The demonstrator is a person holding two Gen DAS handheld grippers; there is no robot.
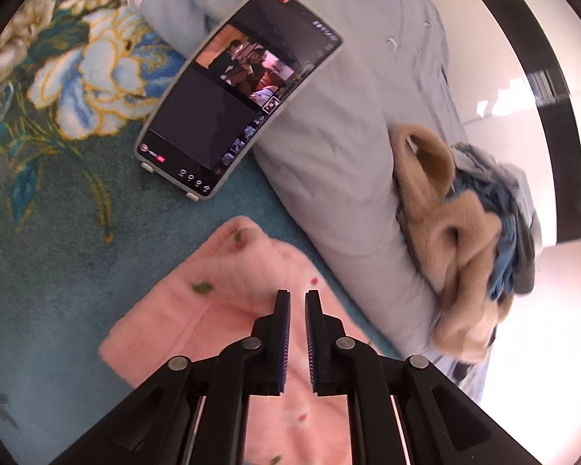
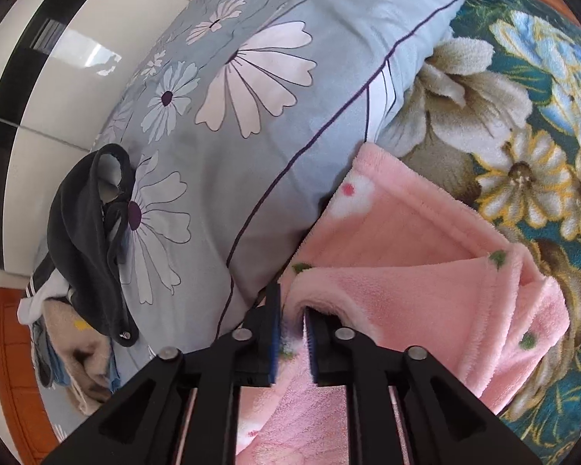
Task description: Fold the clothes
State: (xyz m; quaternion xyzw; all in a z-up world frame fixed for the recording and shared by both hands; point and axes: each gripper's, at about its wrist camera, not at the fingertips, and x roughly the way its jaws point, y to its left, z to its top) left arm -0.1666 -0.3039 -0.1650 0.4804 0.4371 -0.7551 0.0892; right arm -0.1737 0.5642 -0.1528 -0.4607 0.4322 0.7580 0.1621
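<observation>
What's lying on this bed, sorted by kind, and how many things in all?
Grippers: 2, left and right
Pink fleece garment: 1
Heap of unfolded clothes: 1
Daisy-print pillow: 1
Phone: 1
Floral blanket: 1
Total: 7

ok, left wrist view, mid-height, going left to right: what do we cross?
Teal floral blanket → tablet propped with its screen on → pale blue quilt → heap of unfolded clothes, tan fleece and blue fabric → white wardrobe front. The pink fleece garment lies lower, under the left gripper.
</observation>
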